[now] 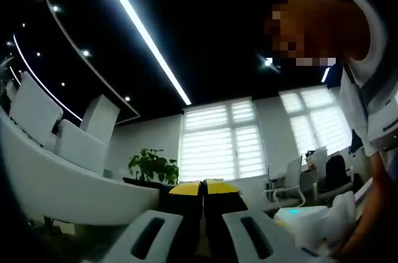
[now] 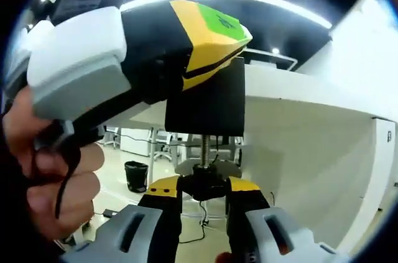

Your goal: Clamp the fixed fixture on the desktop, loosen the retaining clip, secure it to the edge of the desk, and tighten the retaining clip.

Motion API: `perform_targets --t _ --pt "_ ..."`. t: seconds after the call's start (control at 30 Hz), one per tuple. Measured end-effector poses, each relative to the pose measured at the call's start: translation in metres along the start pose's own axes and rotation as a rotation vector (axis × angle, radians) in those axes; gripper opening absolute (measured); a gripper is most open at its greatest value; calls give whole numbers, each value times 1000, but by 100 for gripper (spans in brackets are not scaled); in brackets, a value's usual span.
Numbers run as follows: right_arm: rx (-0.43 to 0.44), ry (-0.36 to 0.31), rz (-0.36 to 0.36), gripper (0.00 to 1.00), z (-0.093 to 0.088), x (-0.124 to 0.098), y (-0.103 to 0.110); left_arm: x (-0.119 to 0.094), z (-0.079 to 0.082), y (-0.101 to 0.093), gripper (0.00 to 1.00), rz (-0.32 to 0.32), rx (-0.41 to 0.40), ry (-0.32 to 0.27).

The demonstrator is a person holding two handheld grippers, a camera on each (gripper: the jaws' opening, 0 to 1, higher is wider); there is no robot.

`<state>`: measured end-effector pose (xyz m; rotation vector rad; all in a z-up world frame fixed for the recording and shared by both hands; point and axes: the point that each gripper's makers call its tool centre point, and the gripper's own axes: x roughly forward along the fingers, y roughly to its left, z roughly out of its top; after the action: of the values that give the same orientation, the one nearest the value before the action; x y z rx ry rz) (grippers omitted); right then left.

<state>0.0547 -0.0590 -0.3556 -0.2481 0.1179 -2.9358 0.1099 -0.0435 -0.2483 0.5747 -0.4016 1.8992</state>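
Observation:
The black clamp fixture (image 2: 205, 104) hangs in the air, pinched at its top by the yellow and black jaws of my left gripper (image 2: 211, 39), which a hand (image 2: 56, 176) holds. A threaded screw (image 2: 205, 148) runs down from the fixture to a black knob (image 2: 208, 183). My right gripper (image 2: 207, 191) is shut on that knob from both sides. In the left gripper view the left gripper (image 1: 204, 189) points up at the ceiling, its yellow tips pressed together. The right gripper's white body (image 1: 311, 222) sits at the lower right there.
A white desk (image 2: 305, 114) with a rounded edge stands just behind the fixture. Under it are a black bin (image 2: 135, 175) and cables. A person (image 1: 367, 70) leans over at the upper right. A curved white counter (image 1: 62, 182) and a plant (image 1: 152, 165) lie further off.

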Motion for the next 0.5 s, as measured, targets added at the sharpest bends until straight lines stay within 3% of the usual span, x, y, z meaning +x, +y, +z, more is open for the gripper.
perform_targets --t 0.07,0.17,0.23,0.33,0.43,0.5 --pt "18 -22 74 25 0 2 3 0 0 0 2 1 -3 -2" --pt "83 -14 254 25 -2 4 10 -1 1 1 2 4 -4 -6" --pt "79 -14 356 25 -2 3 13 -1 0 1 2 4 -6 -5" --pt "78 -23 466 25 -2 3 16 -1 0 1 2 3 -9 -3" --pt "162 1 584 25 -3 3 21 -1 0 1 2 3 -11 -5" --pt "188 14 624 25 -5 5 21 -1 1 1 2 1 -10 -7"
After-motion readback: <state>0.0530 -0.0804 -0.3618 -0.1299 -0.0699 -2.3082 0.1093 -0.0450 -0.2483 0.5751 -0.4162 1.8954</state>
